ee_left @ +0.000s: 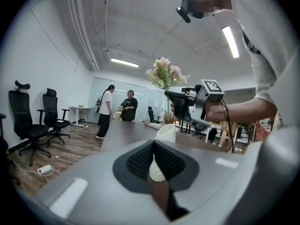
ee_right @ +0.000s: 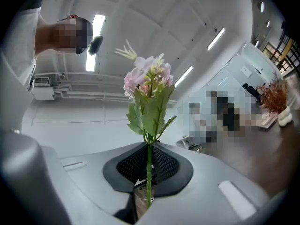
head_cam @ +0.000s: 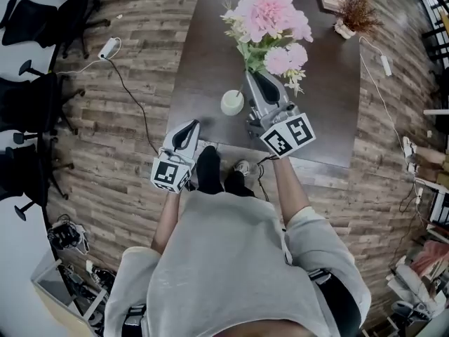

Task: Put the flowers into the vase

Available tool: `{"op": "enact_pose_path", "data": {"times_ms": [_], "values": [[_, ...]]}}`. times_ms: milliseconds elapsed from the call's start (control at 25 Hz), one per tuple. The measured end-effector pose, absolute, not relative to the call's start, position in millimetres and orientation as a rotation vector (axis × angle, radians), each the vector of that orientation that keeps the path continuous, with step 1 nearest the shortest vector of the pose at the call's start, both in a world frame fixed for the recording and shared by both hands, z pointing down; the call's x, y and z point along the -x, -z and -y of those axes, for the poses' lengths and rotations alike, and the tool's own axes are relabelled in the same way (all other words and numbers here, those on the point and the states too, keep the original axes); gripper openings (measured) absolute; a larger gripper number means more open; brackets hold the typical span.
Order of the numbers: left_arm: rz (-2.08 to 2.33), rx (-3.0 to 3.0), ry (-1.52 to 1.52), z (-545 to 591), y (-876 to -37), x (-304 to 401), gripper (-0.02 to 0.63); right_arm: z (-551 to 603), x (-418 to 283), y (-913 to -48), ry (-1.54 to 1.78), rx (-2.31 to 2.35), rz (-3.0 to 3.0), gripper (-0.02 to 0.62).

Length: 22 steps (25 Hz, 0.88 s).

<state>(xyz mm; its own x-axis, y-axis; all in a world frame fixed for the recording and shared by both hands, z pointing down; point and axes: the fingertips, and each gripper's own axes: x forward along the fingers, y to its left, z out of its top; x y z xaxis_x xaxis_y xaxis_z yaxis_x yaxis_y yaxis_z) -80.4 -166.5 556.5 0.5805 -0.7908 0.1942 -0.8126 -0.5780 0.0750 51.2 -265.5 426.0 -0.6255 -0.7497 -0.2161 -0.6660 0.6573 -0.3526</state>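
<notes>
While the person stood at the near edge of the dark table point(head_cam: 210, 48), the head view showed the right gripper point(head_cam: 257, 77) reaching out over the tabletop on an outstretched forearm, its tips buried at the foot of the pink flowers point(head_cam: 270, 20), which fanned out beyond them. The white vase point(head_cam: 232, 102) stood on the table just left of that gripper, apart from the flowers. The left gripper point(head_cam: 188, 128) was held closer to the body at the table's near edge, pointing towards the vase without touching it. A dried plant point(head_cam: 354, 12) sat at the far right of the table. From the left gripper view, the left gripper point(ee_left: 153, 144) had its jaws pressed together with nothing between them. The vase point(ee_left: 165, 132) stood on the table straight ahead, and past it the right gripper point(ee_left: 172, 100), held in a hand, carried the flowers point(ee_left: 164, 74) upright, higher than the vase's mouth. Two people point(ee_left: 117, 109) stood far off by the windows. From the right gripper view, the right gripper point(ee_right: 149, 146) was clamped on the green stem point(ee_right: 149, 165), and the flowers point(ee_right: 147, 86) rose straight out of its jaws against the ceiling.
</notes>
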Motion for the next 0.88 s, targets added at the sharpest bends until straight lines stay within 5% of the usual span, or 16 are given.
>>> {"op": "enact_pose_path", "data": {"times_ms": [560,720,880], "values": [[1.242,-2.708,-0.203,182,-579,55,0.029,256,-29,-464,0.353,1.127,-2.610,0.028],[1.190,-2.721,-0.285,189,-598,37,0.273,256,-30,-466,0.359,1.133,-2.614,0.028],[1.141,-2.737,-0.356,197,-616,21,0.319,256,-31,-468,0.362,1.134,-2.616,0.028]]}}
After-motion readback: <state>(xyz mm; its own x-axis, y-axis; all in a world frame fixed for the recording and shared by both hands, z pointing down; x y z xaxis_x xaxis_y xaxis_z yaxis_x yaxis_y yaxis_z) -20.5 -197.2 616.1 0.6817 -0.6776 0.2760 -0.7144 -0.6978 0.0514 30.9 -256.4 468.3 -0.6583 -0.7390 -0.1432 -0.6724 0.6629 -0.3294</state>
